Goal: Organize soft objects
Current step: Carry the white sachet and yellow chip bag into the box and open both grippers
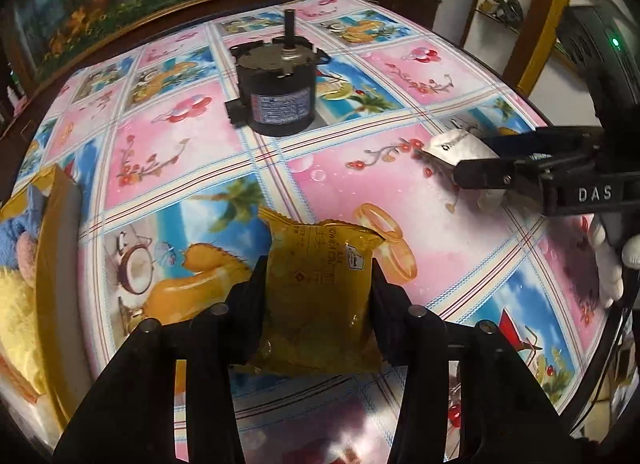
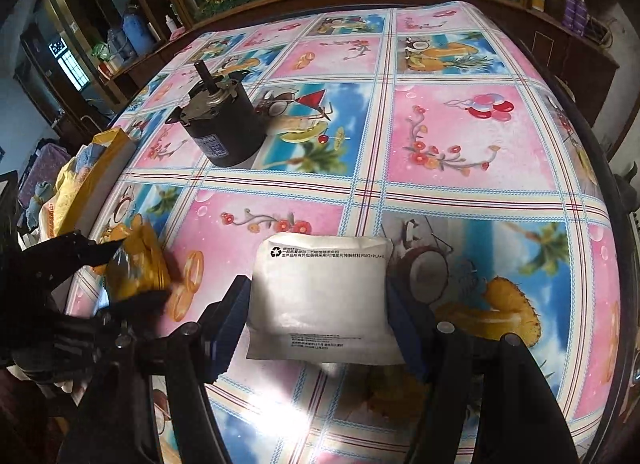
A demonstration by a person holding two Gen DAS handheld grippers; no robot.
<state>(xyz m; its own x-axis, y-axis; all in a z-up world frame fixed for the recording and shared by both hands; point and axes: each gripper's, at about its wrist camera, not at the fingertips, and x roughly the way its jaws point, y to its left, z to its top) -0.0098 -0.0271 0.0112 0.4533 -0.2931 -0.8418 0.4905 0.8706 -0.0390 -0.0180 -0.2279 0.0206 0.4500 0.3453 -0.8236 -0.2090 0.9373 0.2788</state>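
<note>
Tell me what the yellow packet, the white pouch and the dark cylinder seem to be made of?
Yellow packet: glossy plastic film, going by its sheen and crimped end.
White pouch: matte, soft-looking plastic film; printed text with a recycling mark.
Dark cylinder: probably metal, a black-painted body with a bare grey top plate and shaft, like a small motor.

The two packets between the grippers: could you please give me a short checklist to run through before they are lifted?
1. Left gripper pads on yellow packet: ok, pressing both sides.
2. Right gripper pads on white packet: ok.
3. Grippers apart from each other: ok.
4. Motor away from both packets: ok.
5. Box of soft things at the table's left edge has room: cannot tell.
</note>
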